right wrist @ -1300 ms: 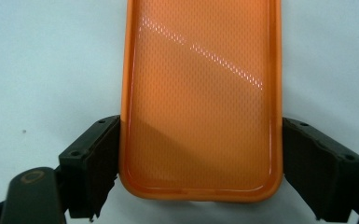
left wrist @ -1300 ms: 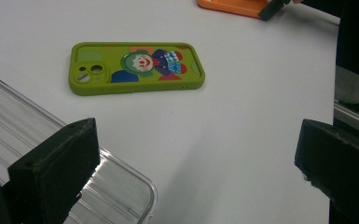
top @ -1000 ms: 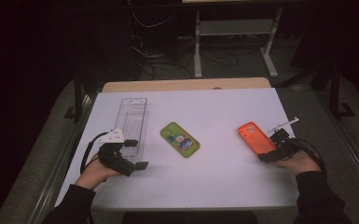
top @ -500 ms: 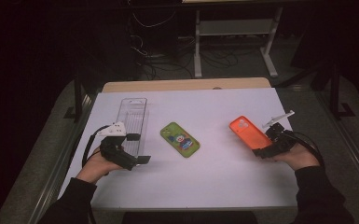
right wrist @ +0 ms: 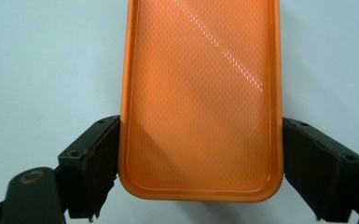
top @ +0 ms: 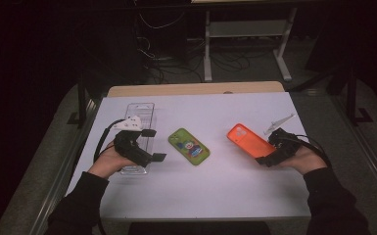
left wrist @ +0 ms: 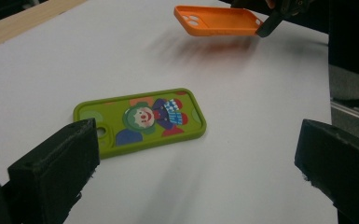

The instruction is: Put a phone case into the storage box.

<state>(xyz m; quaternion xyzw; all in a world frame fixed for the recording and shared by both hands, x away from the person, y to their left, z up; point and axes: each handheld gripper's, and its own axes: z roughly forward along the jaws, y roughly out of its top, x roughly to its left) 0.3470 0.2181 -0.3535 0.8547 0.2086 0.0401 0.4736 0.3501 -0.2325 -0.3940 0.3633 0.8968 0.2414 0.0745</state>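
Note:
An orange phone case (top: 246,139) hangs tilted a little above the white table, with my right gripper (top: 268,150) shut on its near end. The right gripper view has its hollow inside (right wrist: 200,88) facing the camera, clamped on both long edges between the jaws of the right gripper (right wrist: 200,154). A green phone case (top: 189,146) with a clown picture lies flat mid-table. My left gripper (top: 155,145) stands open just left of it. From the left gripper (left wrist: 196,158), the green case (left wrist: 140,121) lies just ahead between the wide jaws, and the orange case (left wrist: 219,21) floats beyond.
A clear plastic tray (top: 140,115) lies at the left of the white table (top: 215,191), partly under my left hand. A wooden strip (top: 196,89) runs along the far edge. Desk legs and cables stand on the dark floor behind.
My right gripper has lifted the orange case off the table and carried it left, toward the middle. My left gripper has edged forward and right, nearer the green case.

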